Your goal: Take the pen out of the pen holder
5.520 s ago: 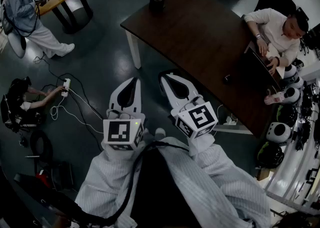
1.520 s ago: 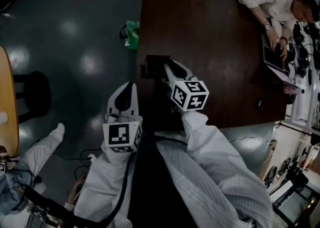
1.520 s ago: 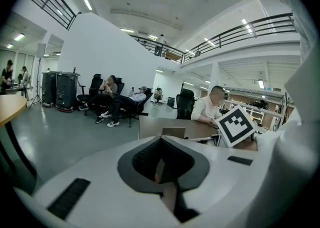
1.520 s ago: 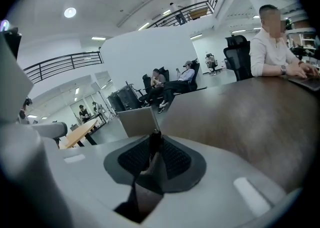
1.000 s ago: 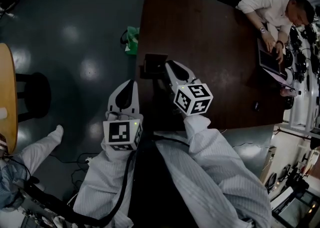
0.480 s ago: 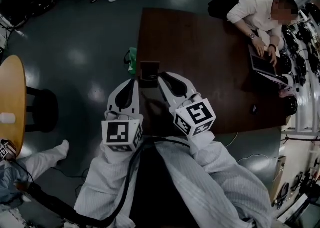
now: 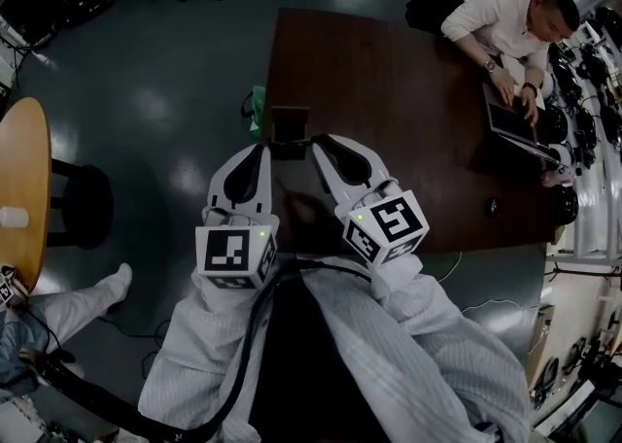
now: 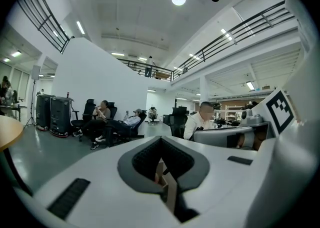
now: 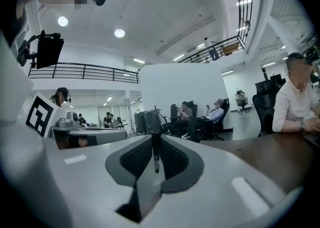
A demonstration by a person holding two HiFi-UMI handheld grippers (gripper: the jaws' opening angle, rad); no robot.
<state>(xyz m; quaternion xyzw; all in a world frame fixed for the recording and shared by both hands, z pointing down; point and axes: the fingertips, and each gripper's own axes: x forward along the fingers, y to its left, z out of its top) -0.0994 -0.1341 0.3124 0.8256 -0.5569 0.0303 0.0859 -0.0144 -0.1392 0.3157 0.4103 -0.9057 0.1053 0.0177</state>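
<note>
The dark square pen holder (image 7: 290, 129) stands on the near left corner of the brown table (image 7: 389, 91). My right gripper (image 7: 318, 146) hovers just right of it and nearer to me. In the right gripper view a black pen (image 9: 156, 158) stands upright between the pads of the right gripper (image 9: 156, 144); the jaws are closing on it. I cannot make out the pen in the head view. My left gripper (image 7: 260, 153) is held left of the holder over the table's edge. Its jaws meet at the tips in the left gripper view (image 8: 161, 140), and I see nothing held.
A person (image 7: 510, 9) in a white shirt works at a laptop (image 7: 509, 122) at the table's far right end. A small dark object (image 7: 493, 206) lies near the right edge. A green bag (image 7: 255, 107) sits on the floor left of the table. A round wooden table (image 7: 21, 188) stands far left.
Both grippers have risen above the table. The right gripper has drawn back from the holder toward me. The left gripper keeps its place beside it.
</note>
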